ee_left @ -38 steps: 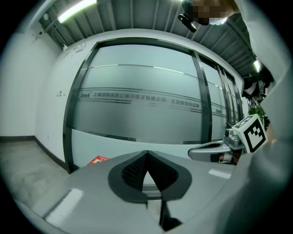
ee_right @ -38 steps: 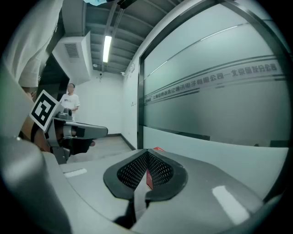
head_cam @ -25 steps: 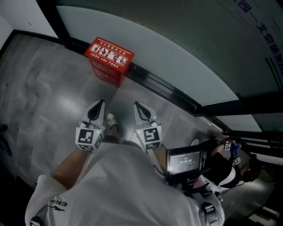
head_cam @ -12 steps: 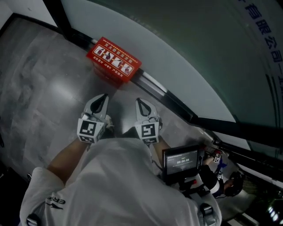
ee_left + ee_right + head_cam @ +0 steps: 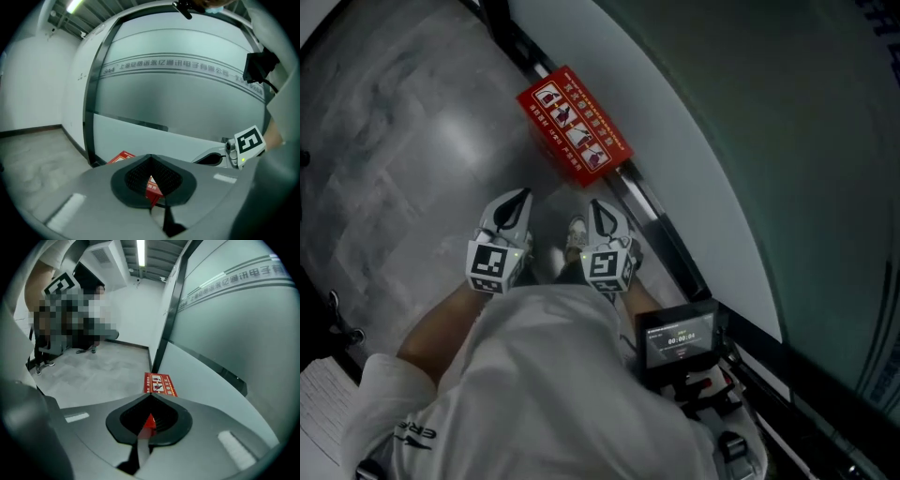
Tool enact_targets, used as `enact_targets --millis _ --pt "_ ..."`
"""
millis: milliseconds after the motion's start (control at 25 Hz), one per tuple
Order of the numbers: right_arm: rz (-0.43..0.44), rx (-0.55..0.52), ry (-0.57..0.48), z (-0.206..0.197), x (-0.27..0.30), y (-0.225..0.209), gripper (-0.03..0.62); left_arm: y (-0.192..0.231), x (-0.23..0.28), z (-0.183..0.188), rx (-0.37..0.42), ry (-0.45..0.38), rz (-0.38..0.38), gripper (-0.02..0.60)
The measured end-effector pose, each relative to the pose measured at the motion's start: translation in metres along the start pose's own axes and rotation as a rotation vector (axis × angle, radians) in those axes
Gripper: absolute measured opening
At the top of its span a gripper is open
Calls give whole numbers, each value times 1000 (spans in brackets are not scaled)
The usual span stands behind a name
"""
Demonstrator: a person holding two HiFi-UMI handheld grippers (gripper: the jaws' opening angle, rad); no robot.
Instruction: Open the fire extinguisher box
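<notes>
Left tool (image 5: 524,193) & right tool (image 5: 594,203) both closed up, holding nothing. Fire extinguisher box (image 5: 574,124) looks like stiff metal, lid prob light, so hook its front edge imo.

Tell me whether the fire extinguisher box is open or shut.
Shut: the fire extinguisher box has its printed lid flat on top, no gap.

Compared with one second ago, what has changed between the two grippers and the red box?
Both have come nearer to the red fire extinguisher box: in the head view the left gripper and the right gripper now point at it from close below. Nothing was grasped. Both stay shut and empty, side by side; the box stays closed.
</notes>
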State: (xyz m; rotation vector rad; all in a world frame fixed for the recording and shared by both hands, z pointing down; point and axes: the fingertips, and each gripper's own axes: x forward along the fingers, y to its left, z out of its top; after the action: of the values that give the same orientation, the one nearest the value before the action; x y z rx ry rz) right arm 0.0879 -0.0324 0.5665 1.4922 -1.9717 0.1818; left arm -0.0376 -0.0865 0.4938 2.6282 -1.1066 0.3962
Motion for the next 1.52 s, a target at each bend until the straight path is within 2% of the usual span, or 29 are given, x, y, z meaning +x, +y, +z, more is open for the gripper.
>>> enact_targets --millis 200,360,480,640,920,1320,1520 --pt "97 -83 41 -28 41 0 14 2 15 -18 -15 31 136 2" --pt "123 -136 101 -54 71 3 17 3 27 -41 -20 66 177 2" --pt "124 -184 149 -71 96 9 69 13 33 -60 -48 92 197 2" --pt "104 -250 192 -86 128 17 161 27 38 -87 -76 130 211 2" --pt "57 -355 282 -114 170 26 258 45 45 -121 -102 183 202 3" --pt "-49 -408 386 -137 197 24 296 70 43 -136 -120 208 193 2" --pt "-52 -396 415 -132 193 26 285 75 40 -133 -123 212 176 2"
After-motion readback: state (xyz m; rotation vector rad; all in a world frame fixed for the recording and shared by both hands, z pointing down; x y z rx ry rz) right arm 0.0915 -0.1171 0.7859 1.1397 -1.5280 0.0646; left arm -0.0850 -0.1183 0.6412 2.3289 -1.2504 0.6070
